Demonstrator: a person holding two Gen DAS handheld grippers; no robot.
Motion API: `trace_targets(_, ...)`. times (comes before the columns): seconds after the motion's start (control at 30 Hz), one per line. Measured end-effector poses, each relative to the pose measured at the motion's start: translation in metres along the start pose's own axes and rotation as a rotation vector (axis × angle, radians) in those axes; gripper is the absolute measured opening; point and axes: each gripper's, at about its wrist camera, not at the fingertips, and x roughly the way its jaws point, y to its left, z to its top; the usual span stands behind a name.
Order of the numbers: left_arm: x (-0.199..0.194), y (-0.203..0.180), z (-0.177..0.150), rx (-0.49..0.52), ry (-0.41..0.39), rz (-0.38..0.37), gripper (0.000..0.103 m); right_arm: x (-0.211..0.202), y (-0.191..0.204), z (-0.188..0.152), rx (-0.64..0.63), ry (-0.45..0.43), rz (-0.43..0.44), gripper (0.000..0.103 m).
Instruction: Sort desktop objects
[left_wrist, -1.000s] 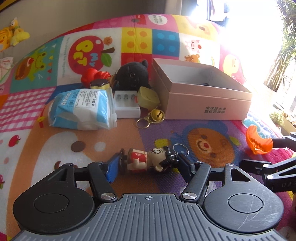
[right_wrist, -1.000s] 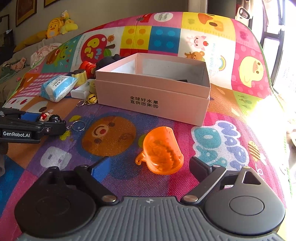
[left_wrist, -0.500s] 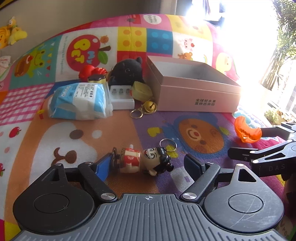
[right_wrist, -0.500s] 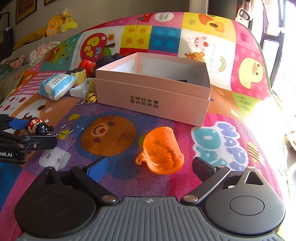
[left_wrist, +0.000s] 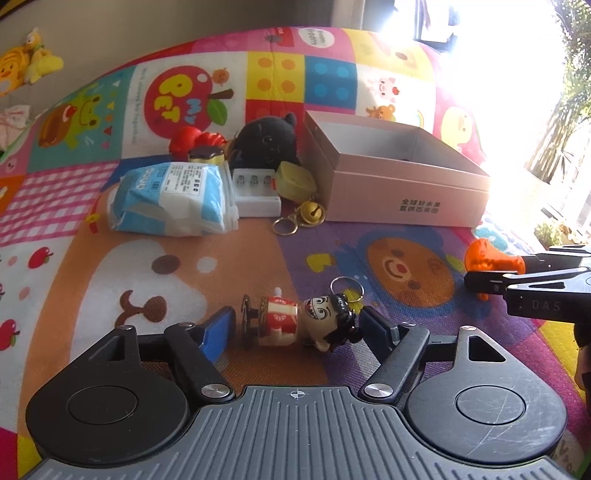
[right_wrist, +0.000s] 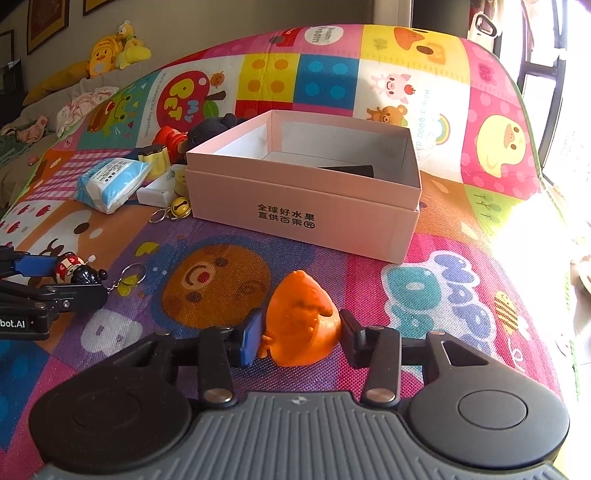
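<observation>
A small doll keychain (left_wrist: 295, 323) with a red-and-white body and black hair lies on its side on the colourful play mat. My left gripper (left_wrist: 297, 326) has its fingers closed against both ends of it; the doll also shows in the right wrist view (right_wrist: 75, 271). My right gripper (right_wrist: 301, 332) is shut on an orange plastic toy (right_wrist: 301, 319), which also shows in the left wrist view (left_wrist: 489, 260). An open pink box (right_wrist: 303, 199) stands behind, with a dark item inside.
Left of the box (left_wrist: 402, 184) lie a blue-white tissue pack (left_wrist: 173, 199), a white case (left_wrist: 256, 192), a yellow case (left_wrist: 295, 181), a gold bell keychain (left_wrist: 310, 214), a black plush (left_wrist: 266, 140) and a red toy (left_wrist: 195, 142). Bright window glare at right.
My left gripper, open half a second ago, has closed on the doll keychain. My right gripper moved forward and closed on the orange toy, which tipped up between the fingers.
</observation>
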Motion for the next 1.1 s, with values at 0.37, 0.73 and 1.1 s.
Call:
trace_targets(0.37,-0.027,-0.030,0.049,0.132,-0.139,-0.071,0.070,-0.089,-0.036,0.048,0.053,-0.191,0.106,0.043)
trace_targets(0.73,0.063,-0.107,0.156,0.165,-0.141,-0.184,0.070,-0.122,-0.067,0.056,0.076,-0.342,0.025,0.043)
trace_targets(1.1,0.106,-0.101,0.139,0.116,0.001,-0.263,0.082,-0.079,-0.079,0.045,0.132,-0.231,-0.003,0.043)
